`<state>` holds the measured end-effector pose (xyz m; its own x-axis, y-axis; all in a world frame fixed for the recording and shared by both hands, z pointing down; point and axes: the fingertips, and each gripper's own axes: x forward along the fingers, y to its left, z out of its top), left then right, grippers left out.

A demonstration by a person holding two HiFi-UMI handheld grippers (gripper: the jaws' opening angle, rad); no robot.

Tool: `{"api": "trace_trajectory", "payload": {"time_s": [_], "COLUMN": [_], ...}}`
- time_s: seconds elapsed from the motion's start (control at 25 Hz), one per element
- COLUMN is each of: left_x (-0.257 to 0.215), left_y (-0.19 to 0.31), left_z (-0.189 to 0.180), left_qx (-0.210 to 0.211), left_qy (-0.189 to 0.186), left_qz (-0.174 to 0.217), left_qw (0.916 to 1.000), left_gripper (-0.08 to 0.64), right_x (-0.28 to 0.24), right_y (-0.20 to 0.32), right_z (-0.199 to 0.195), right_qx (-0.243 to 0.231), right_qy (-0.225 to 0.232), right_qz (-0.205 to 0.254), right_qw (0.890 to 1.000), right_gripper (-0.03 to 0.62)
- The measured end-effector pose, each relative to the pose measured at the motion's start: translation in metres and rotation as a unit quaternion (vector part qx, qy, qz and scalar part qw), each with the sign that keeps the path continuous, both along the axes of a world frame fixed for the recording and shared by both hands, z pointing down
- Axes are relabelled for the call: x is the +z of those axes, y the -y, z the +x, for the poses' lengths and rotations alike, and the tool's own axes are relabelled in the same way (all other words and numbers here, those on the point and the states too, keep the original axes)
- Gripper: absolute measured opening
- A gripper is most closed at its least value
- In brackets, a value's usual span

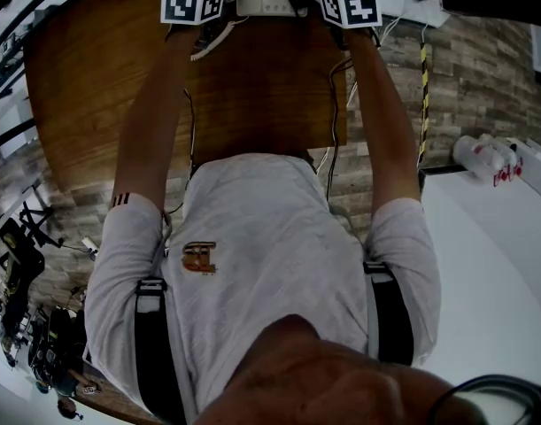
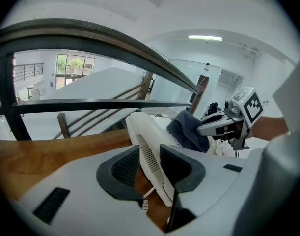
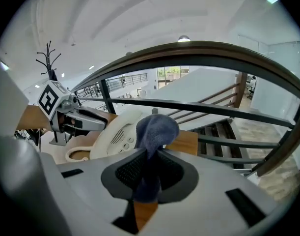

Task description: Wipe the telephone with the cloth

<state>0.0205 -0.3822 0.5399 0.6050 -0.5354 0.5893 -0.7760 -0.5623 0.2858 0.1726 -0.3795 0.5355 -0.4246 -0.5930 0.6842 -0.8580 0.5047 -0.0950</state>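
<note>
With our left tongs (image 2: 150,168) clamped on the handset (image 2: 142,132) of the telephone (image 3: 113,132) at the desk's (image 2: 51,151) far edge and our right tongs (image 3: 149,168) pinching the cloth (image 3: 157,127), we should steady the handset and drag the cloth firmly across the keypad (image 3: 124,141).

Your left gripper (image 2: 150,162) has a pale grey plastic shell, smooth and matt. Its pads (image 2: 123,169) are dark, ribbed and rubbery-looking, with a dull finish. Your right gripper (image 3: 150,173) matches it, with a matt grey shell and dark pads of fine grid texture. The telephone (image 2: 146,146) is cream plastic, smooth, with a soft sheen and a slotted earpiece. The cloth (image 3: 156,128) is blue-grey fabric with a fuzzy nap, fully matt. The table (image 1: 252,96) is brown wood with visible grain and a low satin finish. The railing (image 3: 199,109) bars look like dark, smooth metal. Your shirt (image 1: 270,255) is white matt cloth. The floor (image 1: 483,60) is brick-patterned and rough-looking.
</note>
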Motion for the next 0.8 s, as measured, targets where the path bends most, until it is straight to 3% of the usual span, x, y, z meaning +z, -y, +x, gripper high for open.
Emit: {"api": "trace_trajectory", "payload": {"time_s": [0.2, 0.4, 0.6, 0.8], "left_x": [0.001, 0.003, 0.002, 0.002], "left_y": [0.002, 0.002, 0.002, 0.003], "left_z": [-0.001, 0.000, 0.001, 0.002], "left_qx": [0.004, 0.004, 0.003, 0.003], "left_qy": [0.003, 0.004, 0.004, 0.005], "left_qz": [0.001, 0.001, -0.002, 0.000], "left_qw": [1.0000, 1.0000, 1.0000, 1.0000], "left_gripper": [0.132, 0.132, 0.132, 0.132], "right_x": [-0.016, -0.031, -0.029, -0.011], "right_y": [-0.013, -0.034, -0.052, -0.061], "right_z": [0.007, -0.032, -0.083, -0.110], "right_qx": [0.011, -0.017, -0.033, -0.044], "right_qy": [0.009, 0.055, 0.121, 0.121], "right_qz": [0.022, 0.034, 0.008, -0.014], "right_qw": [1.000, 0.998, 0.992, 0.992], "right_gripper": [0.072, 0.072, 0.072, 0.072]}}
